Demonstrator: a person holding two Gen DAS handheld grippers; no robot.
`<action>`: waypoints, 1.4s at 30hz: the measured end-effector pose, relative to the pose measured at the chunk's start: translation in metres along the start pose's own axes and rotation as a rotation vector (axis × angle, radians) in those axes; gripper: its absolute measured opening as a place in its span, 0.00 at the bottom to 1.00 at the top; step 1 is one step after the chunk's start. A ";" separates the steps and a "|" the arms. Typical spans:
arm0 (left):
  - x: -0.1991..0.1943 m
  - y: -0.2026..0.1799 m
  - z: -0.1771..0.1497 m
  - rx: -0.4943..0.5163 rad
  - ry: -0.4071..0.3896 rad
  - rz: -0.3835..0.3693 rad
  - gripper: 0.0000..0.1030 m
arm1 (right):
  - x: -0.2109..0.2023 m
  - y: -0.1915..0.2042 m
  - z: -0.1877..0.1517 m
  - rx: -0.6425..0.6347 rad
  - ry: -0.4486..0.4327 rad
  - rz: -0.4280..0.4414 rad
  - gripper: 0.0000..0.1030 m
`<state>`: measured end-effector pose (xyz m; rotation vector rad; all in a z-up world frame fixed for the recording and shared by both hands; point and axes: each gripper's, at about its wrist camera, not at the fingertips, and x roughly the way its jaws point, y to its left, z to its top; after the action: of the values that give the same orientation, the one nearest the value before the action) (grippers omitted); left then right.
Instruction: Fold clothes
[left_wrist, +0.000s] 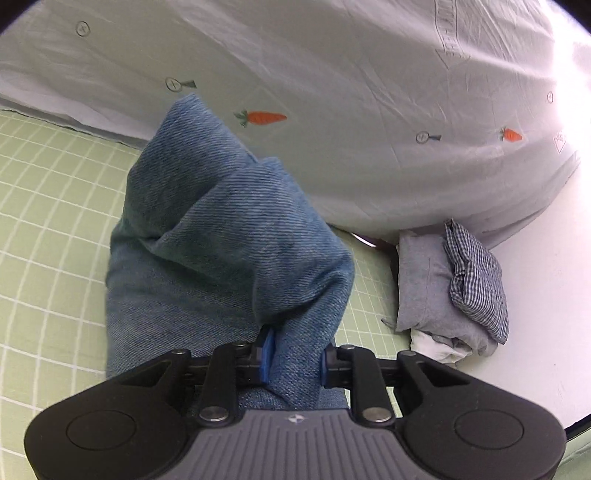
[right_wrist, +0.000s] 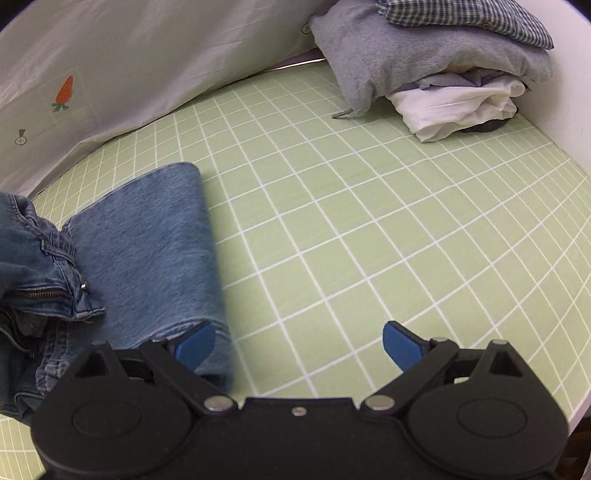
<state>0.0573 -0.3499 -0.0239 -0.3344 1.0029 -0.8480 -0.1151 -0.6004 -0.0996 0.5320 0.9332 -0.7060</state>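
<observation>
The jeans (left_wrist: 229, 236) are the one pair of blue pants here, and they lie on the green bed sheet (right_wrist: 369, 229) with white squares. The left gripper (left_wrist: 293, 363) has its two blue fingers (left_wrist: 266, 354) pressed onto a thick fold of the jeans, and the cloth bunches up in front of them. The right gripper (right_wrist: 299, 347) has its two fingers (right_wrist: 400, 345) spread wide with nothing between them. Its left finger sits just over the edge of the folded jeans leg (right_wrist: 147, 251), and its right finger is above bare sheet. To the left of those fingers you can see the jeans' waist with one zipper (right_wrist: 40, 294) and one metal button (right_wrist: 84, 285). Far ahead of the right fingers is one pile of folded clothes (right_wrist: 436, 66): a checked shirt (right_wrist: 472, 18) on top, a grey one under it, then a white one. Behind everything is a big white blanket (left_wrist: 332, 74) with two orange carrots (left_wrist: 264, 117) on it.
</observation>
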 end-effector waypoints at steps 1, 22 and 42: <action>0.012 -0.003 -0.002 -0.015 0.016 -0.005 0.23 | 0.004 -0.007 0.005 0.007 0.002 0.004 0.95; -0.054 0.023 0.001 -0.111 -0.128 0.081 0.17 | 0.052 0.137 0.058 -0.145 0.035 0.393 0.93; -0.042 0.035 0.023 -0.161 -0.109 -0.003 0.06 | 0.059 0.185 0.023 -0.251 0.217 0.516 0.78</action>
<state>0.0818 -0.2984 -0.0077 -0.5141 0.9708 -0.7453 0.0589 -0.5125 -0.1183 0.6010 1.0135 -0.0646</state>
